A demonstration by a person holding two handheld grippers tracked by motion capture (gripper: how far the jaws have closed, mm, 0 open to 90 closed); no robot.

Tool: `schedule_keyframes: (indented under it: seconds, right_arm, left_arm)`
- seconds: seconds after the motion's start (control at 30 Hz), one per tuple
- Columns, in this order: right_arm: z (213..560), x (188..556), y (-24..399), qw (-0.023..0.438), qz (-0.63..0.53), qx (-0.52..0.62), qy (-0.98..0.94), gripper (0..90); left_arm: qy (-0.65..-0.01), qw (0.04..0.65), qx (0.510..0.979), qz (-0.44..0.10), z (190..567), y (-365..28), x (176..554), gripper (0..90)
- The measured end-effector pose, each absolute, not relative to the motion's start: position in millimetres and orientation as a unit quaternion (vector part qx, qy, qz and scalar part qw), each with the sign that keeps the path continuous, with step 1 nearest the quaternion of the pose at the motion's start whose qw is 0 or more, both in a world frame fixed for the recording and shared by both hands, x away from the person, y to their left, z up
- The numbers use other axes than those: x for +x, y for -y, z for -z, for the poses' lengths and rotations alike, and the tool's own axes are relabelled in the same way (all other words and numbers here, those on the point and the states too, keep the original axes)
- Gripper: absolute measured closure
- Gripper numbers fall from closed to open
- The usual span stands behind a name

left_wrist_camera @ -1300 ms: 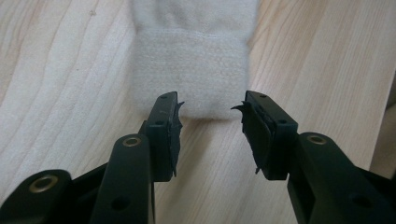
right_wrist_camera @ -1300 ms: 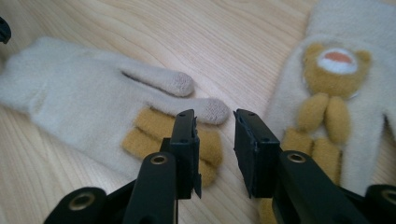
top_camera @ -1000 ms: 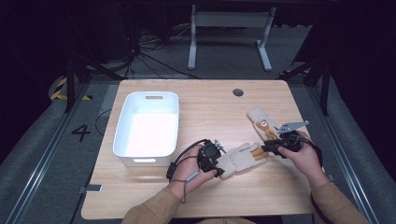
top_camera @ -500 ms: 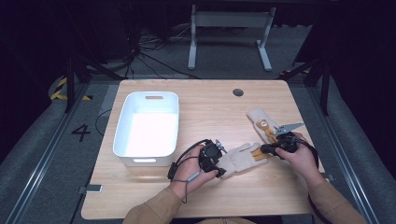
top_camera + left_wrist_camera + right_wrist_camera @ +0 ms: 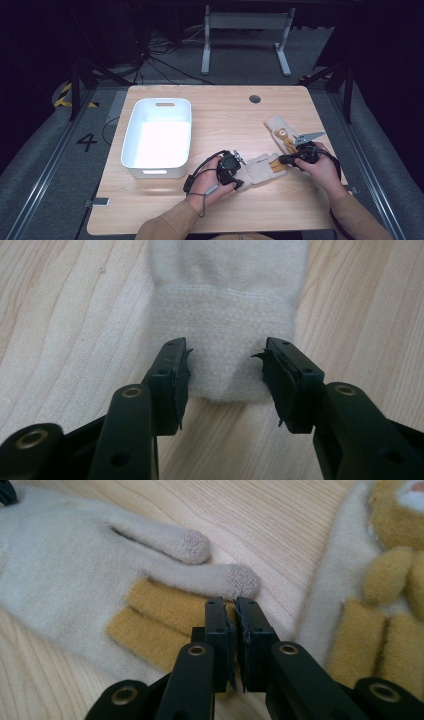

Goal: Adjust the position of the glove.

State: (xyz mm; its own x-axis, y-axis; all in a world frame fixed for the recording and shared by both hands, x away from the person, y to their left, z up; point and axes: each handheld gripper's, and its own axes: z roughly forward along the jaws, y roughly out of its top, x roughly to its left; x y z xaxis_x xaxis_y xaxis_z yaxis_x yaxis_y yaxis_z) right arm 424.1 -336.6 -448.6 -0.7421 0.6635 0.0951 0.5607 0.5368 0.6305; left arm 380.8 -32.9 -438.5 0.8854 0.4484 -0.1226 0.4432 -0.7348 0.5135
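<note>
Lay flat near the worktop's (image 5: 225,107) front edge: cream glove (image 5: 260,167), cuff between the half-spread left tool (image 5: 227,375), a yellow fingertip pinched by the closed right tool (image 5: 235,617).

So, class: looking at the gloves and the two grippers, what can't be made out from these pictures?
- Right gripper, right gripper view: its shut jaws cover the near glove yellow fingertips; whether fabric is pinched is hidden.
- Second glove, same view: cut off by the right edge.
- Left gripper, left gripper view: the cuff's underside is hidden.
- High view: glove details are too small.
</note>
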Motion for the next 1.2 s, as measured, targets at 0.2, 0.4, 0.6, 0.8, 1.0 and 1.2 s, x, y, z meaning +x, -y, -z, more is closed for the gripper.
schedule_keyframes:
  seconds: [0.2, 0.4, 0.6, 0.8, 1.0, 1.2]
  right_arm:
    - [448.5, 423.6, 336.3, 0.079, -0.329, 0.350, -0.873, 85.4]
    - [448.0, 423.2, 335.5, 0.084, -0.328, 0.346, -0.875, 85.6]
    - [444.2, 420.3, 334.9, 0.092, -0.334, 0.345, -0.872, 86.4]
    - [424.9, 410.2, 335.1, 0.101, -0.356, 0.337, -0.866, 86.7]
    - [409.5, 396.9, 330.6, 0.112, -0.368, 0.321, -0.866, 86.7]
    - [400.6, 383.8, 326.2, 0.101, -0.372, 0.315, -0.867, 86.7]
  left_arm:
    - [-0.243, 0.258, 0.935, -0.012, 438.3, 34.7, 379.7, 68.0]
    - [-0.242, 0.257, 0.936, -0.015, 437.6, 33.7, 379.2, 83.1]
    - [-0.231, 0.258, 0.938, -0.017, 428.1, 30.1, 380.6, 84.0]
    - [-0.203, 0.259, 0.944, -0.017, 411.6, 20.2, 380.0, 83.8]
    - [-0.175, 0.267, 0.948, -0.016, 396.1, 7.6, 381.5, 83.7]
    - [-0.153, 0.266, 0.952, -0.015, 390.1, -2.2, 383.7, 83.3]
